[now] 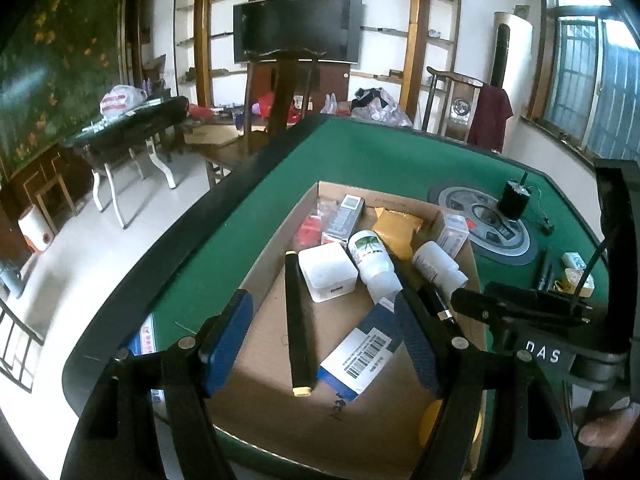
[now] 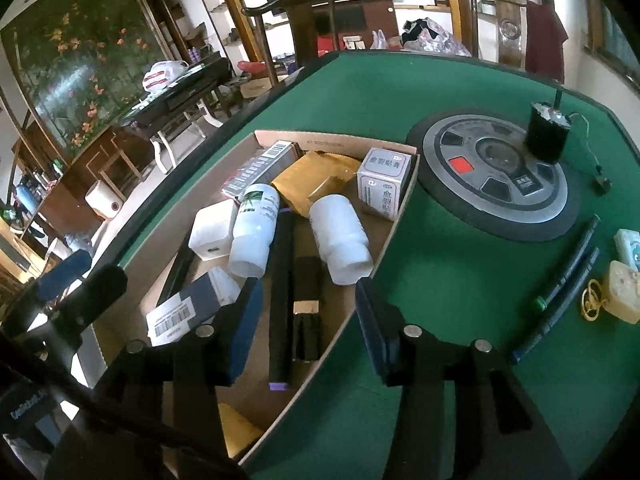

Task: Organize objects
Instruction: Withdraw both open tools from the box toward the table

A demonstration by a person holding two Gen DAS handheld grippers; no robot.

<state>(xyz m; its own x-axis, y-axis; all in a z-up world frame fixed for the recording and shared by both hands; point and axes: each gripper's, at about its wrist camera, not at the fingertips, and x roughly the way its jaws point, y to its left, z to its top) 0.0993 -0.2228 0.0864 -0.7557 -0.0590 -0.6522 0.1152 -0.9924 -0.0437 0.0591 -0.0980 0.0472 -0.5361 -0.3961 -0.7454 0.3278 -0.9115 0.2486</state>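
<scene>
I see my left gripper (image 1: 324,336) spread and empty over the cardboard box (image 1: 264,280), long black bar (image 1: 298,320) and barcoded carton (image 1: 360,352) between its fingers, my right gripper (image 2: 308,320) spread and empty, black tubes (image 2: 294,300) between its fingers, pens (image 2: 568,280) to its right.

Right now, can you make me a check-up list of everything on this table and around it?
Surface: green table with a round grey dial set in it.
Job's things: cardboard box holding two white bottles, a white charger, a black stick and small cartons.
Clutter: pens, a yellow keyring and a black can outside the box.
Grippers: left gripper open above the box, empty; right gripper open over the box's edge, empty.
Cables: thin wire beside the can.
Surroundings: chairs, a television, shelves, a window.
</scene>
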